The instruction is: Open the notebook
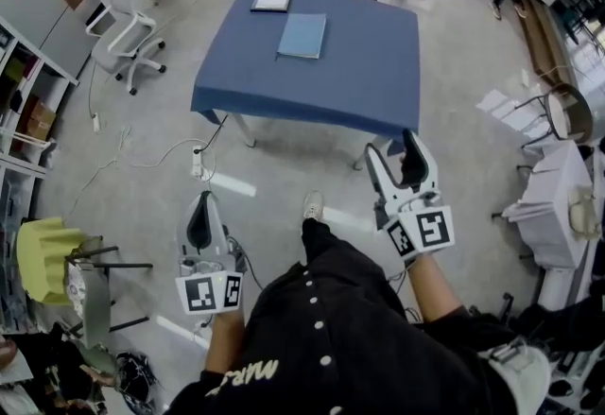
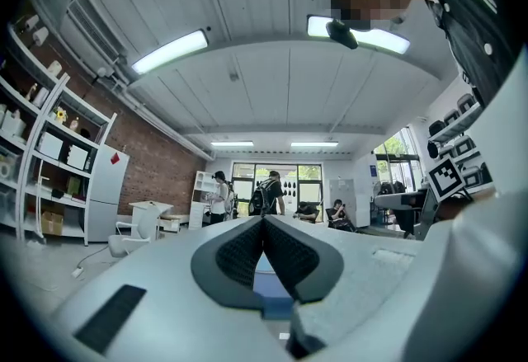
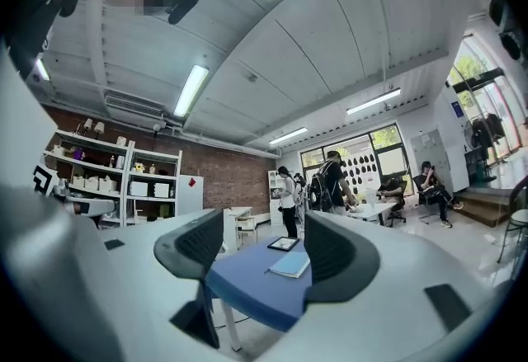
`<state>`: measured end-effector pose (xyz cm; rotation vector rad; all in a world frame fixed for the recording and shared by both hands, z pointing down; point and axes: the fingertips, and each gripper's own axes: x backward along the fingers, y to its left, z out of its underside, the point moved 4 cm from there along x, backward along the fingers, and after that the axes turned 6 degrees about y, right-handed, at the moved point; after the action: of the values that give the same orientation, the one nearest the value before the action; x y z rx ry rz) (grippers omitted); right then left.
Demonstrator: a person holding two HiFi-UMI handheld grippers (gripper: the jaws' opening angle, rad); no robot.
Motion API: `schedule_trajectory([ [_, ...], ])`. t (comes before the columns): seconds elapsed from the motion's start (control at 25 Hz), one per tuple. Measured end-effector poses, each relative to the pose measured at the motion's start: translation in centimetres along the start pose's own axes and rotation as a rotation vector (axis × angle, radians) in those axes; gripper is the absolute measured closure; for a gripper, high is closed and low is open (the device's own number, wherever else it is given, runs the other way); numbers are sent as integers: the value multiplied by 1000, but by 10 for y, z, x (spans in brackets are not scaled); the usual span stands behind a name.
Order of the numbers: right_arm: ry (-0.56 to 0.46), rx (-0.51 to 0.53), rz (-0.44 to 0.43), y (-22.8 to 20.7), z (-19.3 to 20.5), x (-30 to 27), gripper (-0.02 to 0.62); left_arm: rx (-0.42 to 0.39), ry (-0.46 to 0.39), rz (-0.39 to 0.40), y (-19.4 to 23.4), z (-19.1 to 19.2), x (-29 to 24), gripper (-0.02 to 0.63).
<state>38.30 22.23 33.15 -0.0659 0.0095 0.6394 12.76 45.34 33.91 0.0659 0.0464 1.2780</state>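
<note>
Evidently light and thin-covered, the flat pale-blue notebook (image 1: 302,35) lies closed on the blue-clothed tabletop (image 1: 378,73), well apart from the left tool (image 1: 200,203), pinched together empty, and the right tool (image 1: 392,150), spread wide; lift the cover's free edge.

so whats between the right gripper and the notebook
Only bare blue tablecloth: in the head view nothing lies between the open right gripper and the notebook.

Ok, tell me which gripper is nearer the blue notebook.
Right. The right gripper is at the near edge of the table, short of the notebook; the left gripper hangs farther back, over the floor.
</note>
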Motion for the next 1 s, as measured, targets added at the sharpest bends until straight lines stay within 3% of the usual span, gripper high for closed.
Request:
schedule_trajectory([
  [0.52,-6,-27,-33,-80,-26,-212,302,-32,-24,-28,49,-35,-212,603],
  [1.0,39,-41,-37,-113,-15,-324,308,-23,2,-37,85,-29,-317,603],
])
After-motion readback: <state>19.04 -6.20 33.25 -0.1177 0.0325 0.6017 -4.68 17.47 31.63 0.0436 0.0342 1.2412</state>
